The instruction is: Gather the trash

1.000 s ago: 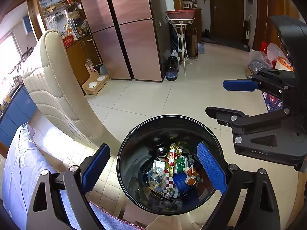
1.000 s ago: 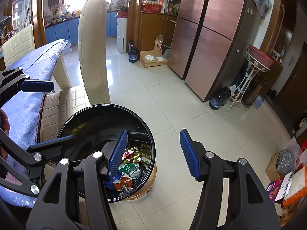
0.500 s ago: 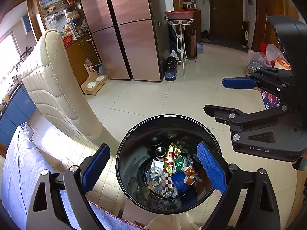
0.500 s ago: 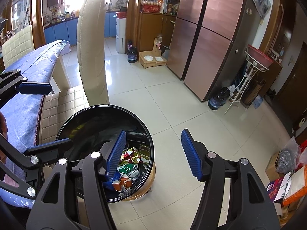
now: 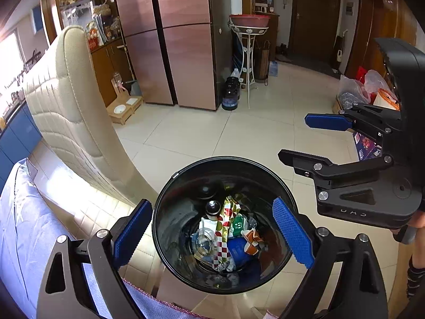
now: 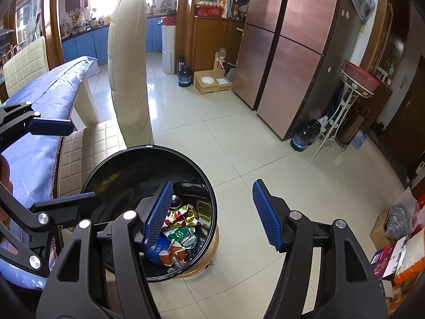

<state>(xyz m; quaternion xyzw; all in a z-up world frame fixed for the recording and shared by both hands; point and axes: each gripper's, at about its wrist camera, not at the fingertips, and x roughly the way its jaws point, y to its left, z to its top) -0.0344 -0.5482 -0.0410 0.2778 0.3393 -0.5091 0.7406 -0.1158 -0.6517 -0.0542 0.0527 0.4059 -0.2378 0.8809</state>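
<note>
Both the left hand-held gripper [image 5: 212,235] and the right hand-held gripper [image 6: 209,214] hang wide apart, holding nothing. The trash [image 5: 228,232] (wrappers, cups) lies inside the black bin [image 5: 186,175], on the floor beside a cream chair [image 5: 69,106].

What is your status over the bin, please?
Left claw open, empty, over the bin. Right claw open, empty, beside it. Trash lies in the bin. Nothing in the way.

Black bin [image 5: 170,186], cream quilted chair [image 5: 66,101], blue pads [image 5: 290,234]
</note>
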